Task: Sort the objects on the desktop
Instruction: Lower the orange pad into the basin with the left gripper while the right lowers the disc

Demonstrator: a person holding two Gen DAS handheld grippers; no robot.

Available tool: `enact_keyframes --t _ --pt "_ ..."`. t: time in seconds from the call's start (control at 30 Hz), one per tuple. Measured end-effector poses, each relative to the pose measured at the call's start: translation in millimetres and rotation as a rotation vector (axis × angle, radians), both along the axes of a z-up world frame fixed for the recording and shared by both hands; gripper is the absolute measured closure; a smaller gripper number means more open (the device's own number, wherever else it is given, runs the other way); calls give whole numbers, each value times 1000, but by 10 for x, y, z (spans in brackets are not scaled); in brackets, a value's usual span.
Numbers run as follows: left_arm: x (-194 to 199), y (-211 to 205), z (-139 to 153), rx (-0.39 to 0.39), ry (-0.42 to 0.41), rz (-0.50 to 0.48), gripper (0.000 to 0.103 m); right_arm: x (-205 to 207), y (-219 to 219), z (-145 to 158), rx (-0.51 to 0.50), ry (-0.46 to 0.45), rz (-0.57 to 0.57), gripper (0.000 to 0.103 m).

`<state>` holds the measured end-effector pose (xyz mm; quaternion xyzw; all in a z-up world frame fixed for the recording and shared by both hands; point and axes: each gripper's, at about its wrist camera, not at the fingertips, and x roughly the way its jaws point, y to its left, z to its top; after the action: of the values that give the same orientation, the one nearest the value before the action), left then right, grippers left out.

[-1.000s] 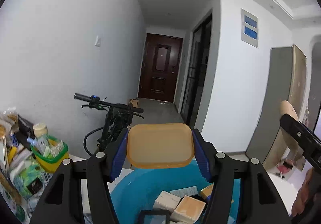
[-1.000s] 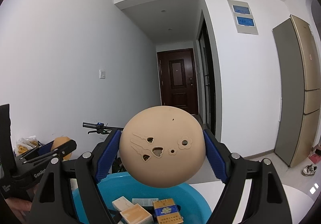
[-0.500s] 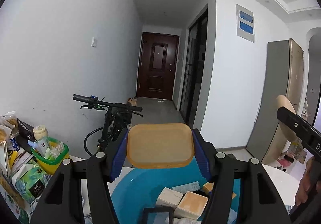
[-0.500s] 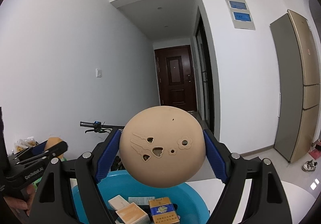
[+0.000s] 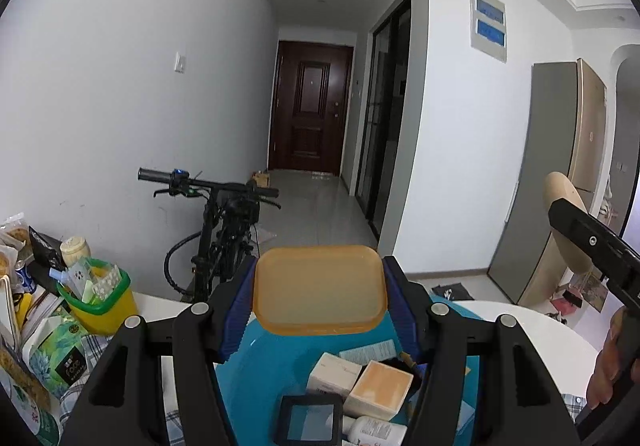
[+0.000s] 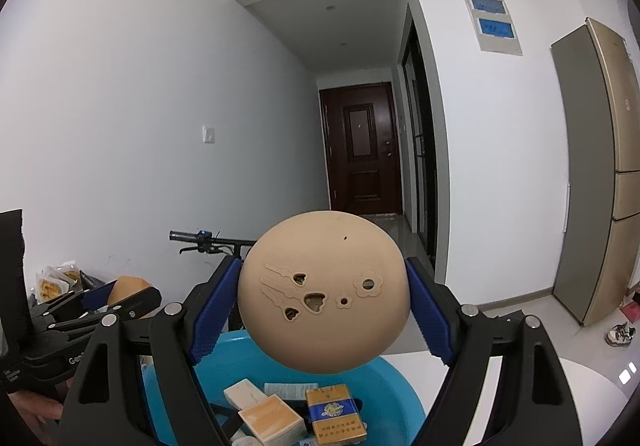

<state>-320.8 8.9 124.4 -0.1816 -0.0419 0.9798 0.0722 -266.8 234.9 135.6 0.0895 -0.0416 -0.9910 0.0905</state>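
Desktop objects are already in both claws. The left claw (image 5: 320, 292) pinches an orange translucent rounded-rectangular plastic tray (image 5: 320, 290) by its short ends, blue pads pressed flat against them. Its long axis runs level from pad to pad, its open face toward the camera. The right claw (image 6: 325, 296) squeezes a tan egg-shaped plastic shell with flower and heart cut-outs (image 6: 325, 294) across its widest part; the shell's cut-out face points back at the camera, and its long axis seems to run across the pads, though the fisheye bulge makes that uncertain.

Directly beneath both claws sits a round blue plastic basin (image 5: 260, 378) on the white tabletop (image 5: 532, 330), already holding small cartons, among them a cream cardboard box (image 5: 380, 390), a black square-framed case (image 5: 311, 422) and a yellow-and-blue cigarette pack (image 6: 334, 416). A yellow tub with a green rim (image 5: 100, 298), crammed with packets, stands on the tabletop's left side.

Judging by this layout, the step is dropping each piece into the basin. Doing it well means lowering close to the cartons before spreading the pads, one claw at a time, so the round shell cannot roll out over the rim.
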Motion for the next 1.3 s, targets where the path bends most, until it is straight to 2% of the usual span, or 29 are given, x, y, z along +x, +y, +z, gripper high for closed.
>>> enact_keyframes --t 0.2,0.4,0.77,1.0,1.2,1.3 --pt "-109 7 -66 -21 -93 15 40 -90 -29 -36 22 -65 17 23" --pt "-167 63 -144 -54 -149 10 40 -216 -37 -117 29 -180 39 23" --pt "-378 95 -391 -51 -301 -25 40 -460 -150 -364 103 -364 71 23" --pt "-501 249 -621 -112 -408 -54 40 -504 -201 -469 121 -397 80 23" --pt "-632 281 -848 -116 -500 -67 40 -552 -202 -542 140 -435 86 23" --pt "-711 309 -993 -118 -571 -95 40 -574 -178 -575 143 -449 86 23"
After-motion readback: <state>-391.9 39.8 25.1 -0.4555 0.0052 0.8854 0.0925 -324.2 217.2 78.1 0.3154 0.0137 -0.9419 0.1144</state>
